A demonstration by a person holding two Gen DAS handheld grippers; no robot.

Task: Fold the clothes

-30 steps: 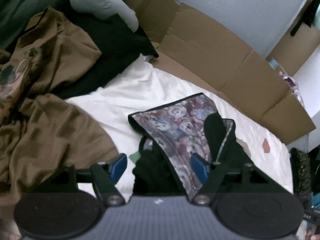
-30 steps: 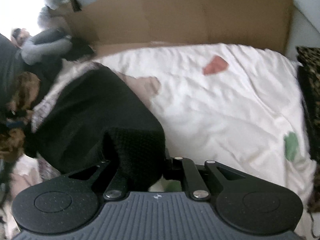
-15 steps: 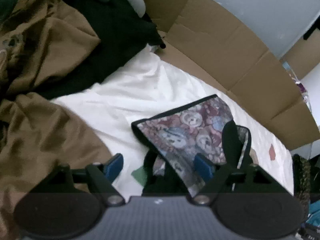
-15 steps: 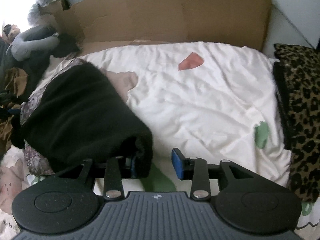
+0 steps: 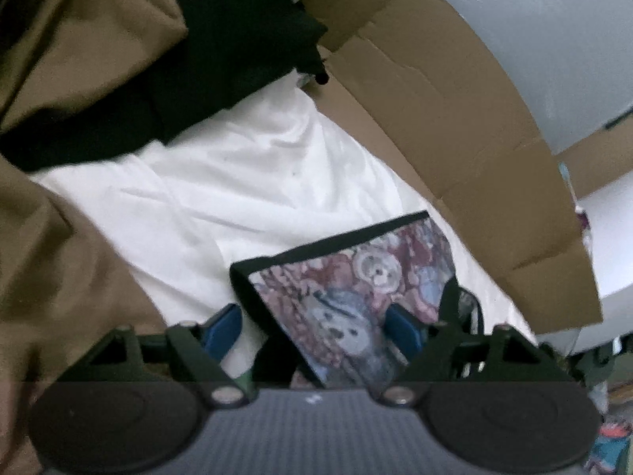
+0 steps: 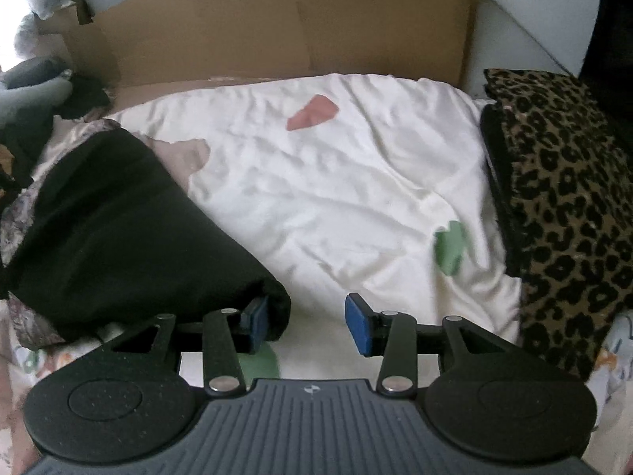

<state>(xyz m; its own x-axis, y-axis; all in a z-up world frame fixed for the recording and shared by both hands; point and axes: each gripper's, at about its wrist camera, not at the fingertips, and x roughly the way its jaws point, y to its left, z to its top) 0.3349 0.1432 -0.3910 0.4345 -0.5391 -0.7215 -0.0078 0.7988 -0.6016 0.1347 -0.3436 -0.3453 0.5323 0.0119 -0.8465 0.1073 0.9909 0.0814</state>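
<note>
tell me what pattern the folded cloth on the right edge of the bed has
Leopard print, black spots on tan; the folded cloth shows best in the right wrist view.

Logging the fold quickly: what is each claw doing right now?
Left claw: open, patterned garment between its pads, not pinched.
Right claw: open, just released the black garment.

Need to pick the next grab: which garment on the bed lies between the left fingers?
The bear-print garment with black trim, not the brown garment or the black garment farther off.
</note>
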